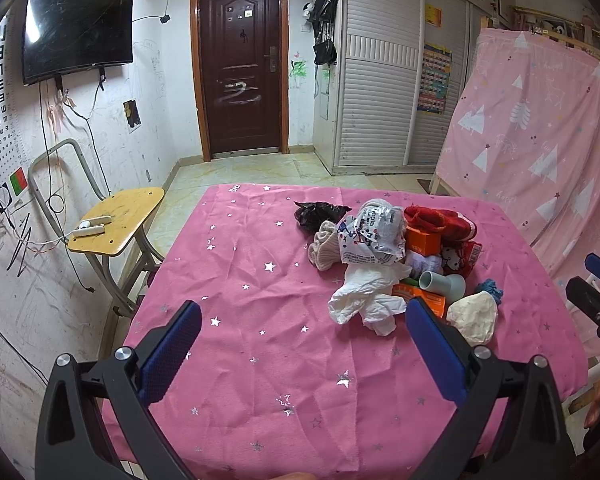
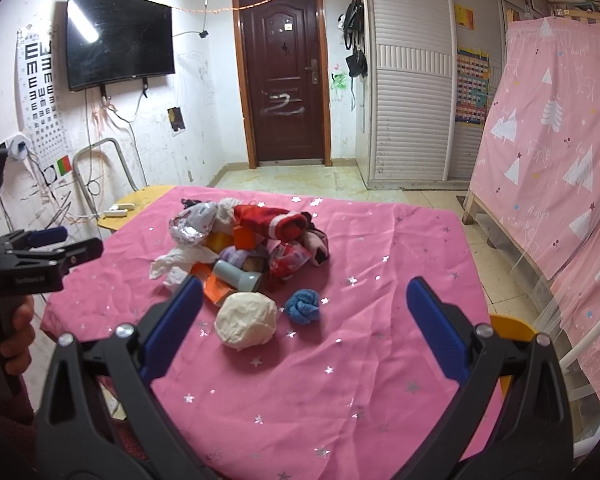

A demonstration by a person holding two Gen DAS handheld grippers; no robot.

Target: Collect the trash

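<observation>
Left gripper [image 1: 304, 344]: I see its jaws spread wide, nothing between them
Right gripper [image 2: 304, 320]: jaws wide apart too, holding nothing
Trash pile [image 2: 240, 240]: ahead of both jaws on the pink star cloth [image 1: 240, 280]; from the left it sits beyond the right-hand finger
Cream wad [image 2: 246, 320]: nearest piece, between my right jaws, just past the tips
Blue knit ball [image 2: 303, 306]: just beside that wad

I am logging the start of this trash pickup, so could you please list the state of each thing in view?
left gripper: open, empty
right gripper: open, empty
cream wad: crumpled, loose on cloth
blue sock: balled up
white tissue: crumpled
door: closed
TV: off
</observation>
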